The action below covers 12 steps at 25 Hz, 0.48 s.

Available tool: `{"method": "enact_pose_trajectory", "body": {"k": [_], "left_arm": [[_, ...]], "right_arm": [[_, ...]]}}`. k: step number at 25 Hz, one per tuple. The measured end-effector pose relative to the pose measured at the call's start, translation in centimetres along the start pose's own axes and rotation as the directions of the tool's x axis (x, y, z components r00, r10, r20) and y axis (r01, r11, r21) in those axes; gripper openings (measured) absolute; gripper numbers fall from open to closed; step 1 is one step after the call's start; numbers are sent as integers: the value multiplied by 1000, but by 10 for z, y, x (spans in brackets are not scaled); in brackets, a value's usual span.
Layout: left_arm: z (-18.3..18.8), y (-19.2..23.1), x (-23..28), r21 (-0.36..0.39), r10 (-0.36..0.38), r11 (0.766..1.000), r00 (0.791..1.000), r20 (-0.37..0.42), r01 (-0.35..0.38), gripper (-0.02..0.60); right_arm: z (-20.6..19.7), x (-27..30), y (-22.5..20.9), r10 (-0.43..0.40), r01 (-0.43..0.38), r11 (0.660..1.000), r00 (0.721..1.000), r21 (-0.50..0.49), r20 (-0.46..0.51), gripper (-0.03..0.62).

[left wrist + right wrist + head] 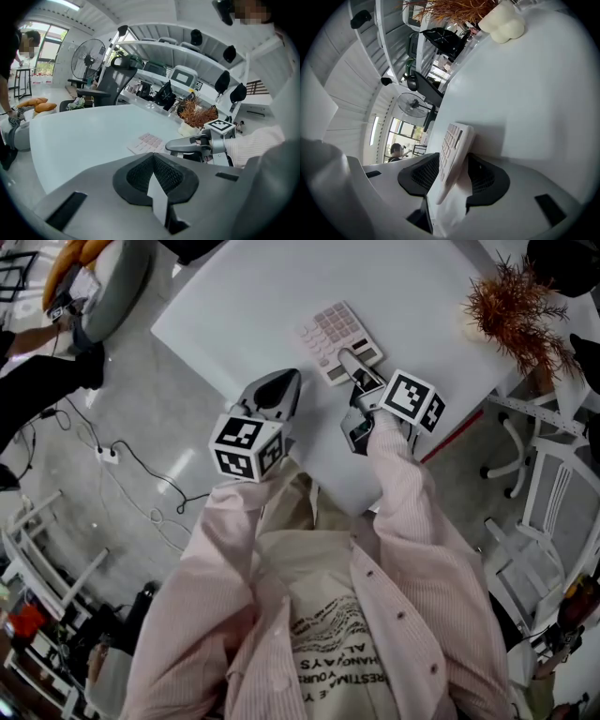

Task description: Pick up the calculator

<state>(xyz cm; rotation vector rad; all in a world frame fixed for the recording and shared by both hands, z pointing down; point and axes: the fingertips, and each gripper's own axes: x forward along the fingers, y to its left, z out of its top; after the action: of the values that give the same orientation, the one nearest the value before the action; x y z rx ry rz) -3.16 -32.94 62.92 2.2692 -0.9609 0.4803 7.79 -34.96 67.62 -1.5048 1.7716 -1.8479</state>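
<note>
The calculator point(330, 334) lies on the white counter point(244, 296) with the right claw point(452, 174) clamped on its near end, so lift it straight and level, well clear of the closed, empty left claw point(154, 182).

On table point(234, 296) — calculator point(333, 334) left of plant point(511, 310).

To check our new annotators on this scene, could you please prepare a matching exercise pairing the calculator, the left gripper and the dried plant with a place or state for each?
Things:
1. calculator
2. left gripper
3. dried plant

Places or states:
A. jaws together, nothing in them
B. at the right edge of the white table
C. clamped between the jaws of the right gripper

Pairs: 1-C; 2-A; 3-B.
</note>
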Motion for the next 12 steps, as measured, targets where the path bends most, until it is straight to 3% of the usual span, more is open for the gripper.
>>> {"method": "enact_pose_trajectory", "body": {"k": [2, 4, 12], "left_arm": [[1, 1, 2, 0, -3, 1000, 1000, 1, 3, 2], [1, 1, 2, -2, -4, 1000, 1000, -1, 4, 2], [0, 0, 3, 6, -8, 1000, 1000, -8, 8, 2]], "right_arm": [[0, -1, -3, -12, 12, 1000, 1000, 13, -2, 177], [0, -2, -8, -33, 33, 999, 999, 27, 0, 112], [4, -1, -10, -10, 8, 994, 1000, 105, 27, 89]]}}
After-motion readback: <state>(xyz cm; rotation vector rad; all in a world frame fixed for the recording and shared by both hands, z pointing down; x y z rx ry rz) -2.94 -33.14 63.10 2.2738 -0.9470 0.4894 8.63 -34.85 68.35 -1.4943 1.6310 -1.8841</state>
